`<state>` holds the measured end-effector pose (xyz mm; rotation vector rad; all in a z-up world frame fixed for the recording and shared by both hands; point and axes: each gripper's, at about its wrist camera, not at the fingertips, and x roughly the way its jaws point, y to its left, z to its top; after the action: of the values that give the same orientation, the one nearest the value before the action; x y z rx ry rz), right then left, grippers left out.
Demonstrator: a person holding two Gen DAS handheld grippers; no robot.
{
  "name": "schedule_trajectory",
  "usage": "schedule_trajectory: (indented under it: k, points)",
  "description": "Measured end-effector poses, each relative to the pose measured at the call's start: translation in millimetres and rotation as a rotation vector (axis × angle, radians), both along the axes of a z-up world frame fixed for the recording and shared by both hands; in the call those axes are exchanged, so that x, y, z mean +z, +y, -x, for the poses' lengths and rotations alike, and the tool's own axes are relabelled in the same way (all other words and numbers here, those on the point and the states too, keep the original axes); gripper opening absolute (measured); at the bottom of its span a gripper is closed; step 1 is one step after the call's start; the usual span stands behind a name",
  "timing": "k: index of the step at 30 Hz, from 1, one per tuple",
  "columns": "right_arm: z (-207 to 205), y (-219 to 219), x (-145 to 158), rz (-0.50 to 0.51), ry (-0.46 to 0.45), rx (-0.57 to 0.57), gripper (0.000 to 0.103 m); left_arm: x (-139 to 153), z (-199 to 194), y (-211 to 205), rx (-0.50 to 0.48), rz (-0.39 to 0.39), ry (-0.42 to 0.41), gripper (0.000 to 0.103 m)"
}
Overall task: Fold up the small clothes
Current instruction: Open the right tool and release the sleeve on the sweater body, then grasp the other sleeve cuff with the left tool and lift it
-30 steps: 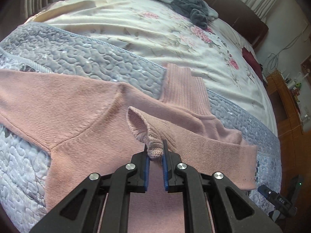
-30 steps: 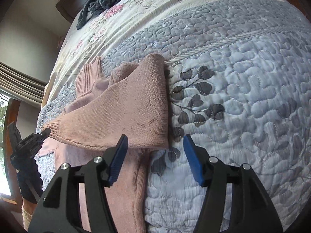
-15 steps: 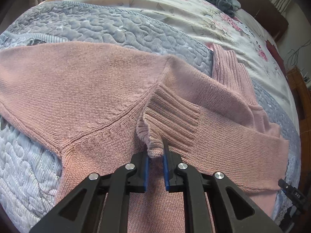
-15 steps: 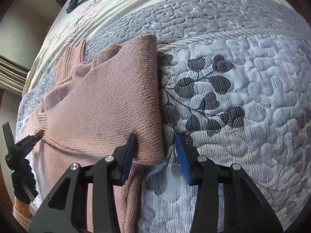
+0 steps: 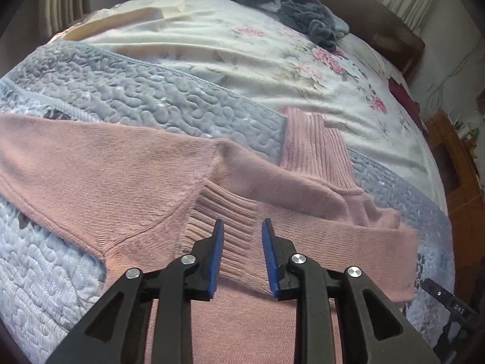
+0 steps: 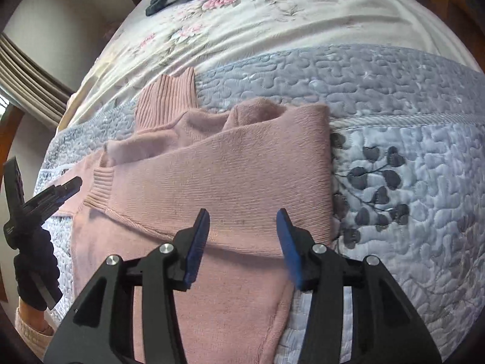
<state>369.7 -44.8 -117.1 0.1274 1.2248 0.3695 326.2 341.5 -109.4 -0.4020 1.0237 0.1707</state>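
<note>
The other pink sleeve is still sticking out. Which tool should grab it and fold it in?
Probably the left tool: open, it lies nearest the unfolded sleeve of the pink sweater. The right tool sits over the folded side.

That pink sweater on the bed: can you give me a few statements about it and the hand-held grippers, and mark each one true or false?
1. The pink sweater has one sleeve folded across its body. True.
2. The left hand-held gripper is clamped on the ribbed cuff. False: its jaws stand open and the cuff lies flat on the sweater.
3. The right hand-held gripper is open. True.
4. The sweater lies on a bare wooden floor. False: it lies on a grey-blue quilt.
5. A dark grey garment lies farther up the bed, apart from the sweater. True.
</note>
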Motion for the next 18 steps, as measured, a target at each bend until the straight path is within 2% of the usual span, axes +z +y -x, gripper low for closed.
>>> schedule_trajectory:
  k: [2,5,7,13,17,18]
  points:
    - [0,12,-19,0.036,0.041,0.014,0.046,-19,-7,-6,-0.009,-0.01,0.05,0.027]
    - [1,12,-50,0.047,0.113,0.0,0.046,-52,-10,-1,0.005,0.019,0.129,0.027]
    - [3,13,-56,0.047,0.094,0.004,0.048,-60,-8,0,-0.008,0.008,0.112,0.025]
    - [2,24,-60,0.067,0.088,0.012,0.05,-61,-8,2,-0.021,0.018,0.114,0.025]
    - [2,25,-48,0.059,0.103,0.003,0.052,-40,6,12,-0.012,0.022,0.095,0.026]
    - [7,25,-40,0.049,0.094,0.014,0.052,-32,14,18,-0.009,0.022,0.077,0.029]
